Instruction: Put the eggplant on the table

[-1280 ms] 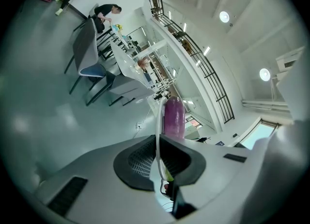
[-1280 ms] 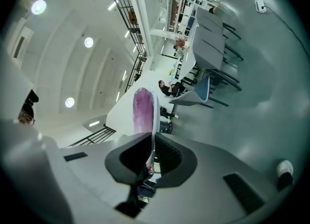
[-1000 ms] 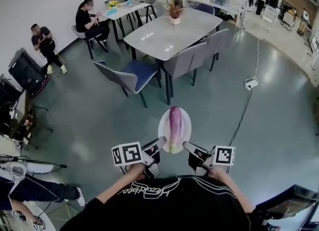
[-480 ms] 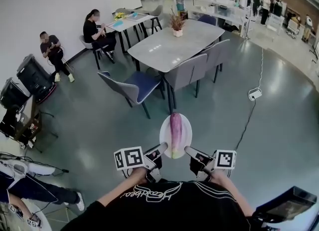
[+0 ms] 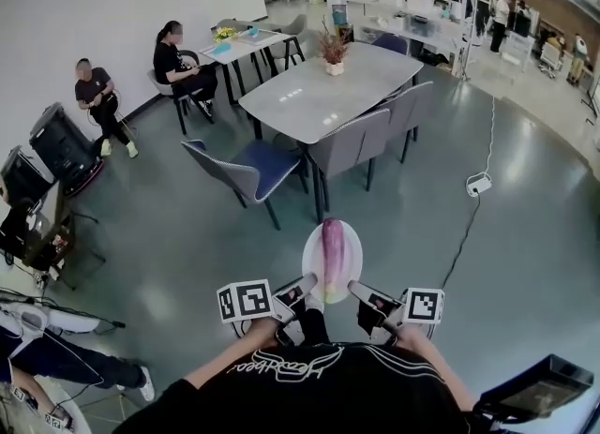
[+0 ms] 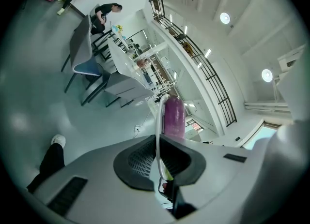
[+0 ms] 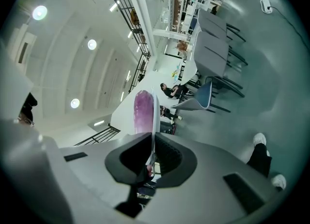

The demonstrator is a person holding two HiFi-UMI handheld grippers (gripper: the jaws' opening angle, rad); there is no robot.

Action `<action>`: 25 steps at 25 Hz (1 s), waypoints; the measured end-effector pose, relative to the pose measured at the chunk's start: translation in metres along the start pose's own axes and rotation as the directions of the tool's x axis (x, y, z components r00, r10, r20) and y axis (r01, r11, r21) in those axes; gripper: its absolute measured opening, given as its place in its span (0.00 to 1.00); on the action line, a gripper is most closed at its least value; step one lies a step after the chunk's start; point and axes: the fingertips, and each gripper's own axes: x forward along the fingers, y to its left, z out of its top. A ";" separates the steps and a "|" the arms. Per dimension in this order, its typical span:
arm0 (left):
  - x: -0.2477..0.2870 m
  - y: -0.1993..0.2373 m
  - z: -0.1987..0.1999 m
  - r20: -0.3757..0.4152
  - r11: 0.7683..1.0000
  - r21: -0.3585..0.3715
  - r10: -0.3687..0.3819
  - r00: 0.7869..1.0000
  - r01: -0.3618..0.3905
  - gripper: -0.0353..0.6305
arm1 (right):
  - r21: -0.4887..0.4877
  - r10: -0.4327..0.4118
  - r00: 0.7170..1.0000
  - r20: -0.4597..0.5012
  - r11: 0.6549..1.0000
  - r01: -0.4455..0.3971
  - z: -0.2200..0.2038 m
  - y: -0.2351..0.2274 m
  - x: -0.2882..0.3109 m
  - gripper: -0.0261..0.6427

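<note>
One eggplant (image 5: 331,246) on plate (image 5: 353,259) ahead; we find left gripper (image 5: 305,288), right gripper (image 5: 357,289) both clamping rim, hold unchanged.

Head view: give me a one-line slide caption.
Left tongs and right tongs clamp a white plate bearing a purple eggplant, grey table ahead.

Near rim of plate (image 5: 352,250) partly hidden inside left gripper (image 5: 303,287) and right gripper (image 5: 357,289); dark device (image 5: 536,393) at 4 o'clock cut off; 1 o'clock shelves (image 5: 417,1) contents too small.
</note>
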 end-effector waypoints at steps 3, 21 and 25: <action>0.012 0.004 0.018 0.013 1.000 0.022 -0.002 1.000 0.002 0.09 | -0.015 0.002 1.000 0.007 1.000 -0.002 0.017 -0.007 0.011 0.07; 0.074 0.038 0.197 0.010 0.999 0.030 -0.020 1.000 0.019 0.09 | -0.034 -0.028 0.999 0.031 0.999 0.029 0.149 -0.036 0.148 0.07; 0.088 0.047 0.241 0.007 0.999 0.020 -0.043 0.999 0.043 0.09 | -0.052 -0.060 0.998 0.031 0.997 0.061 0.181 -0.042 0.180 0.07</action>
